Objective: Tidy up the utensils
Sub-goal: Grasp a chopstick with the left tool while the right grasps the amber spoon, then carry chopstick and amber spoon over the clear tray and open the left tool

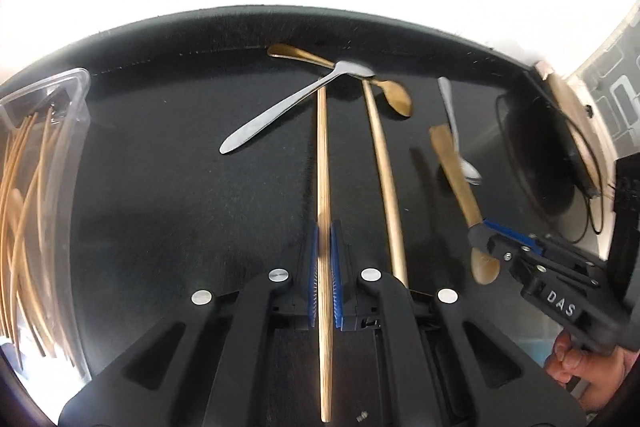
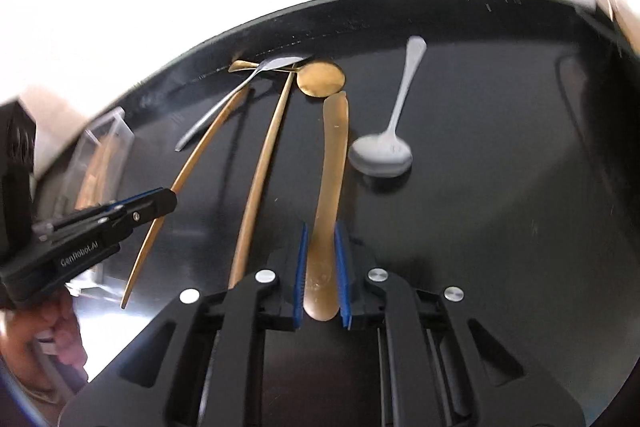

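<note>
**Two utensils gripped above a black mat**

A slender, round wooden chopstick [image 1: 323, 187] is clamped between the ribbed blue pads of the left gripper [image 1: 324, 259], its jaws drawn almost together on the stick, which runs straight ahead along the fingers. A flat, golden-brown wooden utensil [image 2: 330, 187] with a rounded end is pinched between the blue pads of the right gripper [image 2: 322, 267], the jaws closed narrowly on its width. Whether this piece is a spoon or a spatula cannot be told.

On the mat a second chopstick [image 1: 386, 179] is seen lying just beside the gripped one. A polished steel spoon [image 1: 288, 107] is laid across a gold-coloured metal spoon [image 1: 394, 97] at the far edge, and another steel spoon [image 2: 386, 143], bowl nearest the camera, lies apart to the right.

The surface is a matte black mat [image 1: 180, 187] with a stitched border; beyond it the view is washed out white. A clear plastic container [image 1: 48, 187] holding more chopsticks stands at the left edge.

Both grippers are angled steeply downward, each held in a person's hand [image 1: 588, 363].
</note>
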`<state>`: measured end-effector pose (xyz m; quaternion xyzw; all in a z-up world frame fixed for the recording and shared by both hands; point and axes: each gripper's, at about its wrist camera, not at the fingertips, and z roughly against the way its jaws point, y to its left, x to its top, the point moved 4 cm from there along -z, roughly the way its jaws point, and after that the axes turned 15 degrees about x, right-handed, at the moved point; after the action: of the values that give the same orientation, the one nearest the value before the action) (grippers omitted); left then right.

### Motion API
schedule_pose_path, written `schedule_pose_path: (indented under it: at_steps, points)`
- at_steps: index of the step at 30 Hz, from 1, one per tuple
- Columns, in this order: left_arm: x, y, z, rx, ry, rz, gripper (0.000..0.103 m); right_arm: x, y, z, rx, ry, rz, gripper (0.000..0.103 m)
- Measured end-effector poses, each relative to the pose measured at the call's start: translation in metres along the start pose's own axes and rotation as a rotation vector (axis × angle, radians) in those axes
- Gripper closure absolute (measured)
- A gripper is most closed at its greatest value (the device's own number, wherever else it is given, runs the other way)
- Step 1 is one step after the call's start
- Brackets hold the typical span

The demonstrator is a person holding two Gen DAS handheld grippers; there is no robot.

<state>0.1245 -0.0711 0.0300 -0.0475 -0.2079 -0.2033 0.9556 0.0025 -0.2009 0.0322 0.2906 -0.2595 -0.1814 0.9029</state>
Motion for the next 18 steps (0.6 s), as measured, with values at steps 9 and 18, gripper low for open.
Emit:
schedule_pose_path:
  at_steps: [9, 18]
  points:
    - [0.017, 0.016, 0.066, -0.045, -0.077, 0.027, 0.098, -0.013, 0.032, 0.035, 0.151, -0.063, -0.1, 0.093]
    - [0.011, 0.083, 0.114, 0.027, -0.137, 0.105, 0.098, -0.024, 0.109, 0.022, 0.21, -0.033, 0.038, 0.094]
